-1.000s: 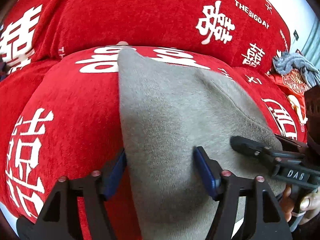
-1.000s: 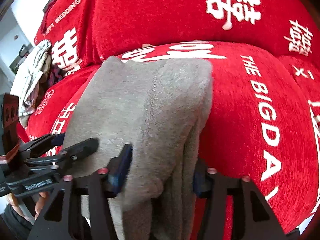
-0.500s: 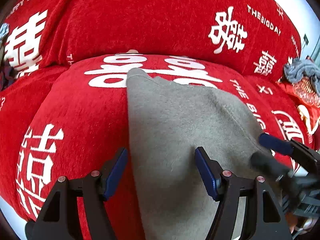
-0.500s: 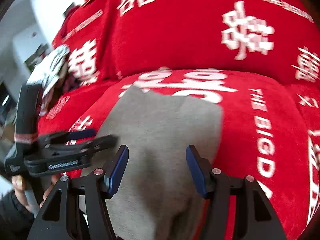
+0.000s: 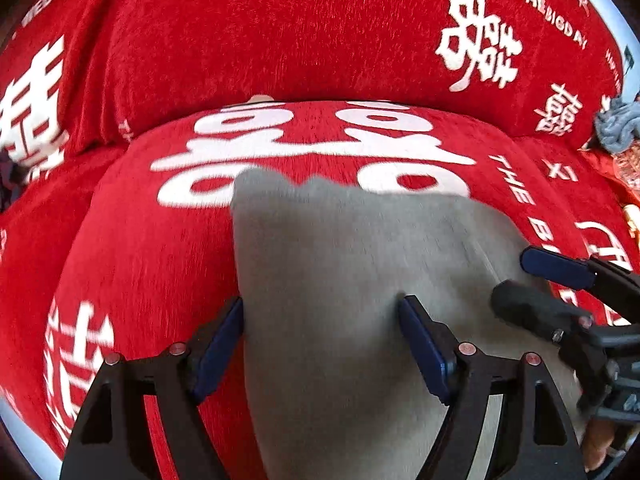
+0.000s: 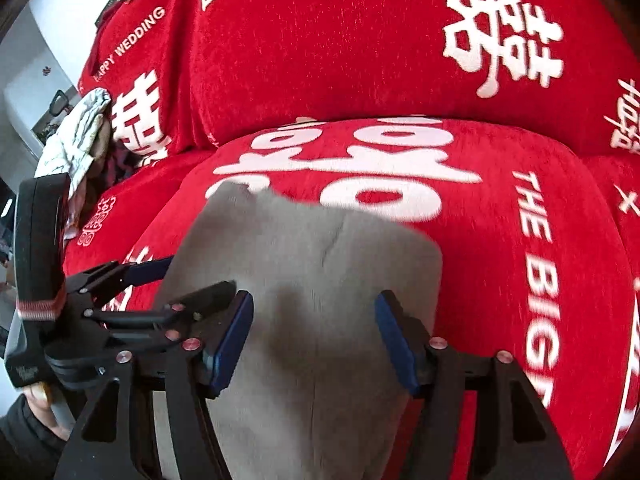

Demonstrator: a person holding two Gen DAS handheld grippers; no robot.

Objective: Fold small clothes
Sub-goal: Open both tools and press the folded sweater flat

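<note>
**Q:** What is the task's thing, and where does it lie?

**A:** A grey garment (image 5: 360, 300), soft and fleecy, lying flat on the red seat cushion (image 5: 160, 248) of a sofa. Its far edge reaches the large white character printed near the cushion's back edge; its near part runs out of view below both cameras. In the right wrist view the same grey garment (image 6: 320, 280) shows a shallow crease down its middle and a rounded far-right corner.

**Q:** How do the tongs stand?

**A:** The left gripper (image 5: 320, 340) is released: its blue pads stand wide apart over the cloth, one at the garment's left edge, one over its middle, and nothing is pinched. The right gripper (image 6: 314, 340) is likewise spread, with cloth showing between its pads but not clamped. Each tool appears at the side of the other's view.

**Q:** Which step is in hand?

**A:** Judged from the flat cloth and the released tongs, a fold seems just laid down, and a new grasp is not yet taken.

**Q:** What does the next move call for?

**A:** Probably pinching an edge or corner cleanly, taking every layer together, then carrying it across without dragging the rest over the plush cover.

**Q:** What lies beyond?

**A:** The red backrest (image 5: 280, 40) and, far left in the right view, a pale bundle of cloth (image 6: 76, 136).
</note>
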